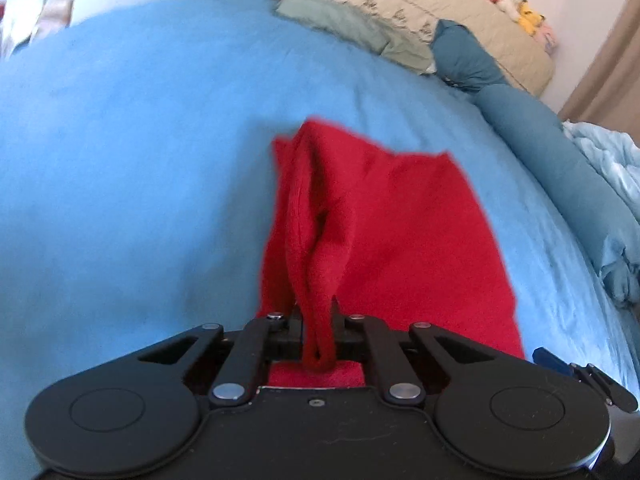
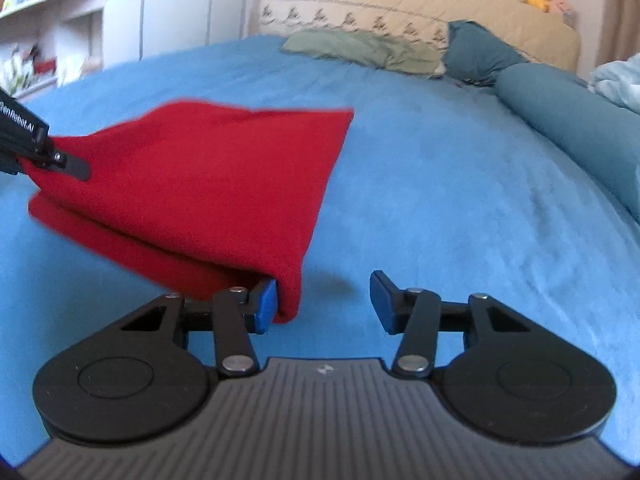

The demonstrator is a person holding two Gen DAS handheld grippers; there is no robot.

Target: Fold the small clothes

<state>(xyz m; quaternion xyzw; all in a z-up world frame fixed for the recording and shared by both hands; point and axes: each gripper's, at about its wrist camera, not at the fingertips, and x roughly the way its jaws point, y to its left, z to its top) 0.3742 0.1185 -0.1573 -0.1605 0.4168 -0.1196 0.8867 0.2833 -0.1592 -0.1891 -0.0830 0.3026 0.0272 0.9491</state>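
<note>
A small red garment [image 1: 384,220] lies partly lifted over the blue bedsheet [image 1: 140,160]. My left gripper [image 1: 318,320] is shut on a bunched edge of it, and a loop of red cloth hangs between the jaws. In the right wrist view the red garment [image 2: 208,176] stretches from my left gripper [image 2: 60,160] at the far left down to my right gripper [image 2: 324,300]. My right gripper is open; a folded corner of the cloth rests against its left blue pad [image 2: 266,306], and the right pad [image 2: 380,292] is apart from it.
A green folded garment [image 2: 360,48] lies at the head of the bed by the beige headboard [image 2: 420,4]. Teal pillows [image 2: 560,112] and a pale blue quilt [image 2: 616,80] run along the right side. White shelves [image 2: 60,32] stand at the far left.
</note>
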